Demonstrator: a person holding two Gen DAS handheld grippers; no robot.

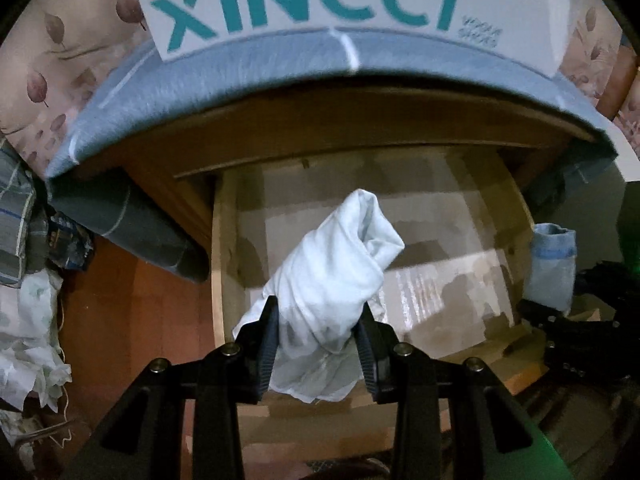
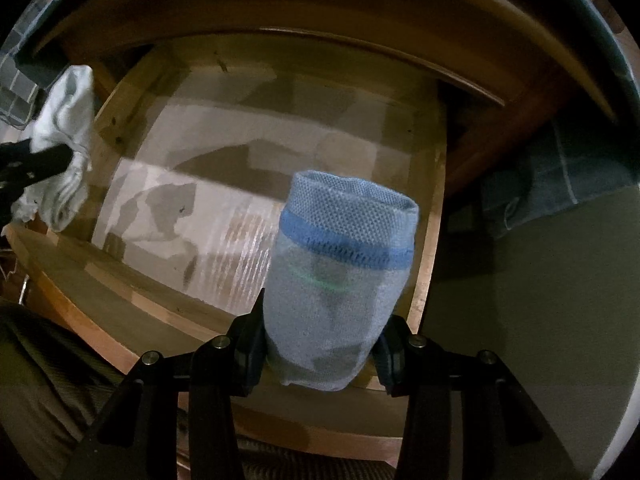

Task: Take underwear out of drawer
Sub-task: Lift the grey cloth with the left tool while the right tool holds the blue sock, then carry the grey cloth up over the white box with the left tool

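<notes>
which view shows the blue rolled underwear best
The right wrist view: the blue underwear sits large and centred in the right tool, its mesh and darker band clear. The left wrist view shows only a small part at its right edge.

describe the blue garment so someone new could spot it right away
Find the open wooden drawer under the bed. Above its right side, the right gripper clamps a rolled light-blue mesh knit garment. A darker blue band distinguishes it from the plain white cloth bundle.

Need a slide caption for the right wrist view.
Right gripper holds rolled blue underwear above the open drawer.
</notes>
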